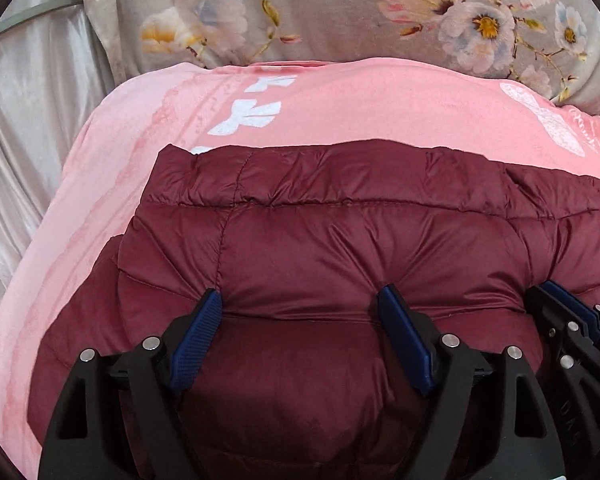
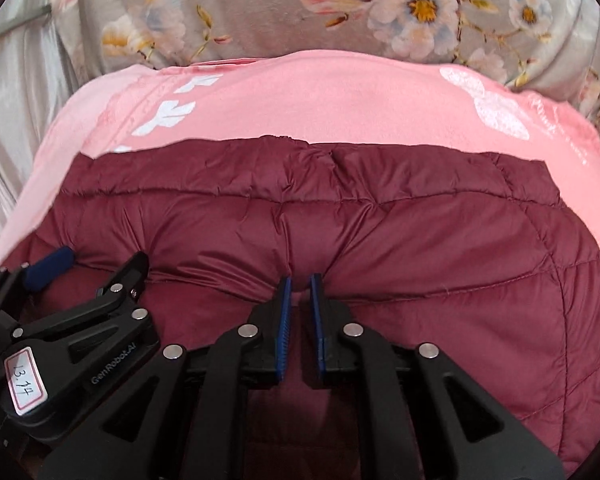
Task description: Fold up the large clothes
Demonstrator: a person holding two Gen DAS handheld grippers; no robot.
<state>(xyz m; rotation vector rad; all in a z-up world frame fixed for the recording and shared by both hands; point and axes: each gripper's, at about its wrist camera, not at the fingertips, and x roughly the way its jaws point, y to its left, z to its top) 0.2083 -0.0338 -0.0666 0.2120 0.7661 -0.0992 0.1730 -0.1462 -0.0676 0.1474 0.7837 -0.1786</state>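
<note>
The quilted jacket point(image 1: 340, 240) lies on the printed sheet point(image 1: 340, 108), which reaches out past it to the left, to the right and on the far side. Behind the sheet lies the flowered bedding point(image 1: 340, 12), and the curtain point(image 1: 32, 120) hangs at the far left. The left hand-held gripper point(image 1: 300, 300) and the right hand-held gripper point(image 2: 300, 280) sit side by side at the jacket's near edge, left of one another as named.
</note>
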